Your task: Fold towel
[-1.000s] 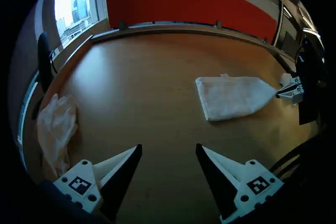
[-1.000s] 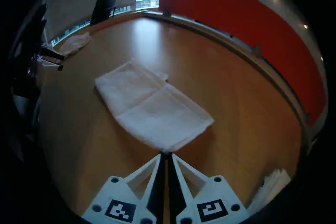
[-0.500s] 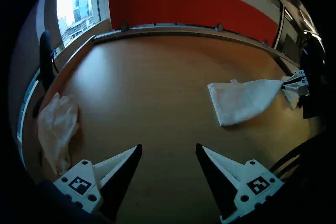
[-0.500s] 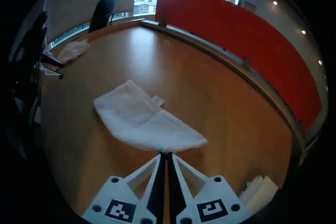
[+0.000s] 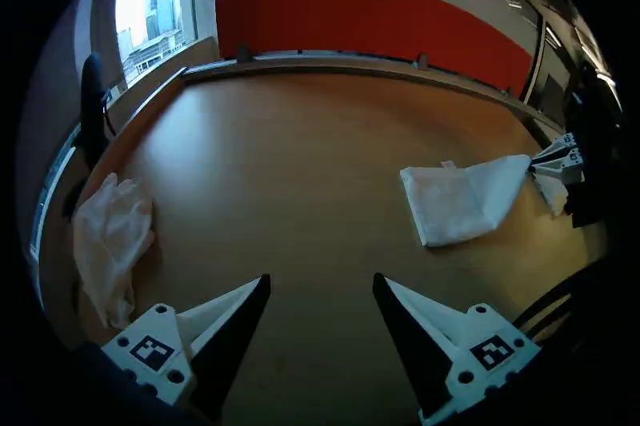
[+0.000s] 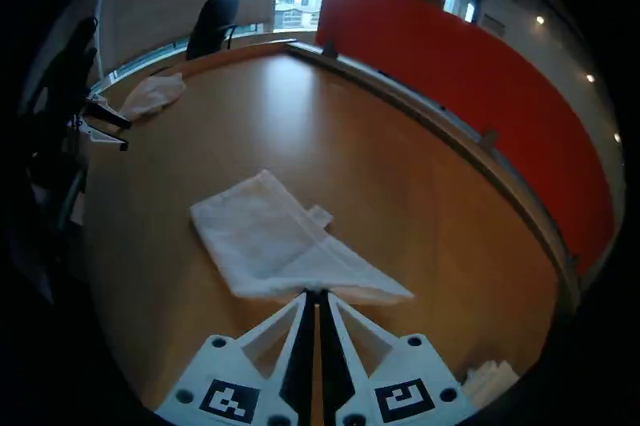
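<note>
The right gripper (image 6: pixel 318 296) has its fingers pressed together on the near corner of the white towel (image 6: pixel 268 238) and holds it up off the wooden surface (image 6: pixel 384 178). The rest of the towel lies flat just ahead. The left gripper (image 5: pixel 320 280) is spread apart, holding nothing, far from the towel.

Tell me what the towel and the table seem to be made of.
The towel: white woven or terry cloth, matte; it drapes and creases softly. The table: wood or wood-look laminate, smooth semi-gloss; warm brown, with window glare on it.
</note>
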`<control>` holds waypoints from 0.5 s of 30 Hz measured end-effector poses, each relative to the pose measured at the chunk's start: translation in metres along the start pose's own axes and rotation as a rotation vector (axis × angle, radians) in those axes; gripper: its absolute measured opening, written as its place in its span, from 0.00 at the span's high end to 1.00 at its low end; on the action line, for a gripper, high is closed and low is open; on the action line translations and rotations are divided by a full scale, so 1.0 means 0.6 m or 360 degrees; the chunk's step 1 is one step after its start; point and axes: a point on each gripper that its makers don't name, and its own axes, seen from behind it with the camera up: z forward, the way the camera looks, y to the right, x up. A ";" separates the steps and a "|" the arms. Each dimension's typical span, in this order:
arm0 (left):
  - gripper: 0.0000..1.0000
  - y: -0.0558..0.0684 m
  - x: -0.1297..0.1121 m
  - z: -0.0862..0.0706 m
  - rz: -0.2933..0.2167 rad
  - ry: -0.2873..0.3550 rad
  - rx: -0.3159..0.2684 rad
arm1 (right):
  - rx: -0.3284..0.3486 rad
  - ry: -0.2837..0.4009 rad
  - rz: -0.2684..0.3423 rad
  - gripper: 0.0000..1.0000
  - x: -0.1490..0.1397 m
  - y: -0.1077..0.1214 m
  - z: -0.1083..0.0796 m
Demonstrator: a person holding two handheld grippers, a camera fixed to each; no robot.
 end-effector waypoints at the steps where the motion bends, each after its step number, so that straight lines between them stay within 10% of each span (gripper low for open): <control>1: 0.05 -0.001 0.001 -0.004 -0.0010 0.0007 0.0001 | 0.0016 0.0004 -0.0023 0.97 0.011 -0.005 0.006; 15: 0.05 -0.015 -0.015 -0.047 -0.0098 0.0051 0.0039 | 0.0358 -0.0035 -0.0354 0.97 0.115 -0.133 0.118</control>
